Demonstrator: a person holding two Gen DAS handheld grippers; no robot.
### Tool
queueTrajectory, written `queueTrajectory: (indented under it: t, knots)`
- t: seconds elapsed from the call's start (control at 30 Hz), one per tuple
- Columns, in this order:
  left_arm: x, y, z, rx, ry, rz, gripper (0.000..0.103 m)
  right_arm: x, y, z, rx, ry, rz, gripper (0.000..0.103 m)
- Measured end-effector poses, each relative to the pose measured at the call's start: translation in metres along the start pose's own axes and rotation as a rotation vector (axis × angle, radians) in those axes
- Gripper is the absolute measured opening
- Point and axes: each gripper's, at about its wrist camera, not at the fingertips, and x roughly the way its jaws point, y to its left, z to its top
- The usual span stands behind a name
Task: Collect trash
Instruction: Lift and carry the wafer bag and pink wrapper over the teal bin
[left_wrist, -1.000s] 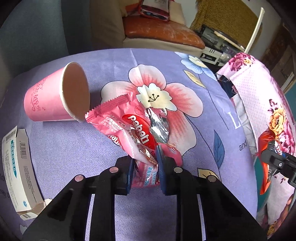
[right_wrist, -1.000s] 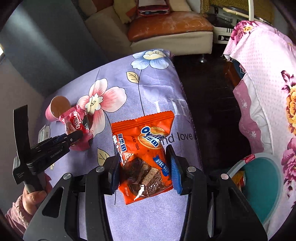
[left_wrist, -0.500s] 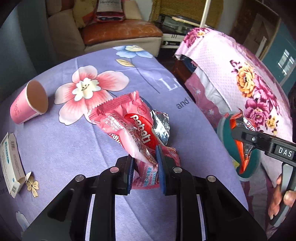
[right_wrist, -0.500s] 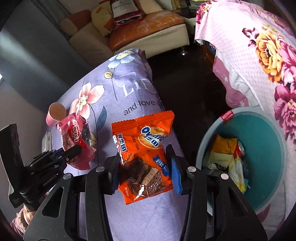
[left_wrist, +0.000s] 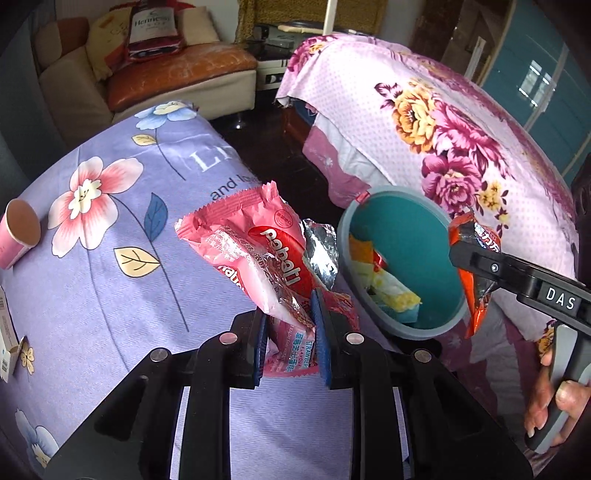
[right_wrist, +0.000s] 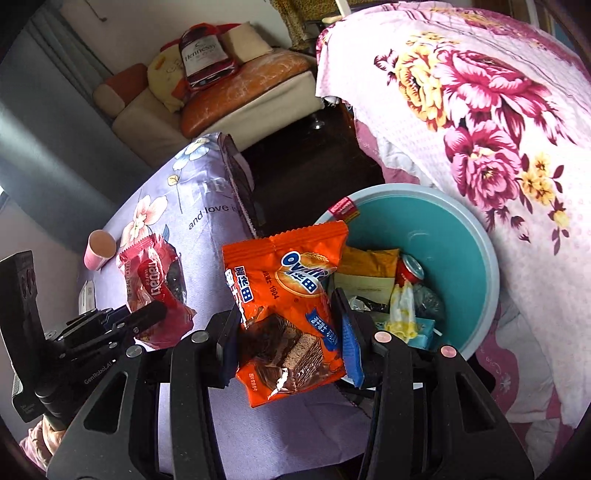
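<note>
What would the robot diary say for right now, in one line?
left tongs: gripping pink wafer wrapper | right tongs: gripping orange Ovaltine wrapper | teal bin: nearby, part-filled

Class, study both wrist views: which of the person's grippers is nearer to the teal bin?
Right. The right gripper, holding the orange Ovaltine wrapper, overlaps the teal bin rim; the left gripper, holding the pink wafer wrapper, is over the purple cloth beside it.

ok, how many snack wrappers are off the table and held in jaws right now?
2. The pink wrapper is in the left gripper, above the table's edge. The orange wrapper is in the right gripper, by the bin's rim. Other trash already lies in the bin.
</note>
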Motion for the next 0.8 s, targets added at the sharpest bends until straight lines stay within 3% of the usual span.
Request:
queueTrajectory:
  t: [0.47, 0.8]
  knots:
    - [0.026, -0.089, 0.009, 0.136, 0.047, -0.055, 0.023, -0.040, -0.072, -0.010, 0.100, -0.057, -0.047, 0.043]
    - [0.049, -0.117, 0.022, 0.189, 0.076, -0.081, 0.024, -0.041, -0.091, -0.004, 0.117, -0.052, -0.090, 0.043]
